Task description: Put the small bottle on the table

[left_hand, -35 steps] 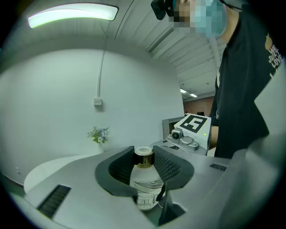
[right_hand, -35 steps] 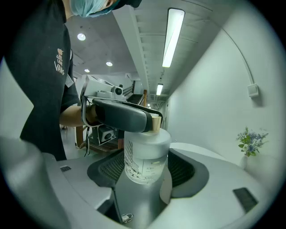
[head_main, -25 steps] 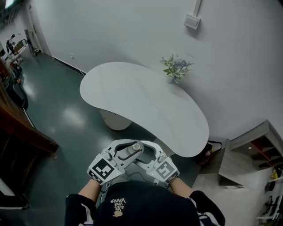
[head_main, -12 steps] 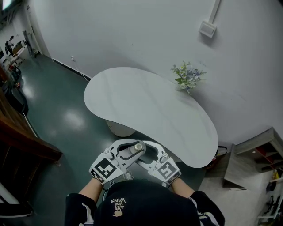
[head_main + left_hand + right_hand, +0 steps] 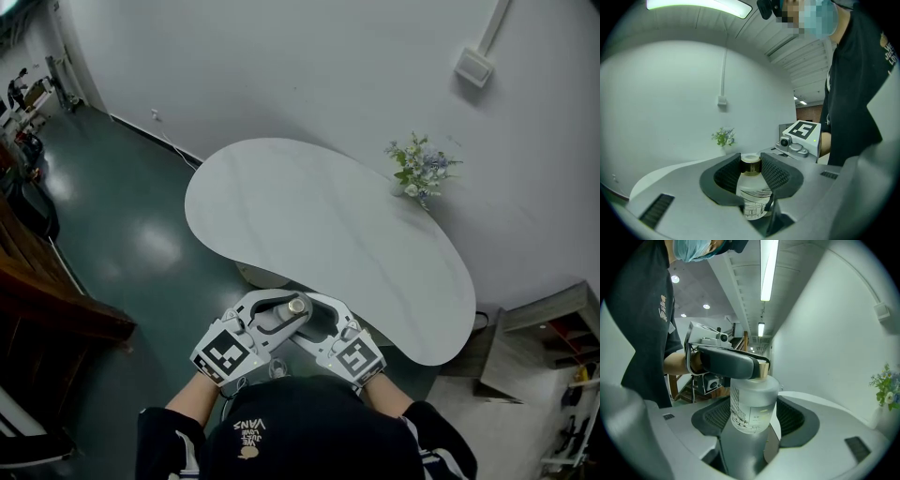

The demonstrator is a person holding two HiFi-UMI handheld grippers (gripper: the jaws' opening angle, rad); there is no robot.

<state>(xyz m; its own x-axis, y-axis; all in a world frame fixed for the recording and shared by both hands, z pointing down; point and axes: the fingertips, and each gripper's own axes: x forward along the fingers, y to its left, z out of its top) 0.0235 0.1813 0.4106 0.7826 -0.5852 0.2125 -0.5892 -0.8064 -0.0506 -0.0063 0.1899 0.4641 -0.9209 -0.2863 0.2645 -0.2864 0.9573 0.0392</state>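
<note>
The small bottle (image 5: 293, 307) is frosted, with a gold cap and a drawn label. It is held in the air just short of the near edge of the white table (image 5: 309, 216). My left gripper (image 5: 279, 317) is shut on it, with its dark pads on either side of the cap and neck (image 5: 751, 165). My right gripper (image 5: 314, 317) comes in from the right. In the right gripper view the bottle's body (image 5: 754, 404) stands between that gripper's pads, which press its sides. One left jaw crosses in front of the cap there.
A small vase of flowers (image 5: 420, 169) stands at the table's far right edge by the white wall. A grey shelf unit (image 5: 548, 328) is at the right and dark wooden furniture (image 5: 47, 291) at the left. The floor is dark green.
Both grippers and the bottle have moved together towards the table, whose near edge is now just beyond the jaws. The hold on the bottle looks the same.
</note>
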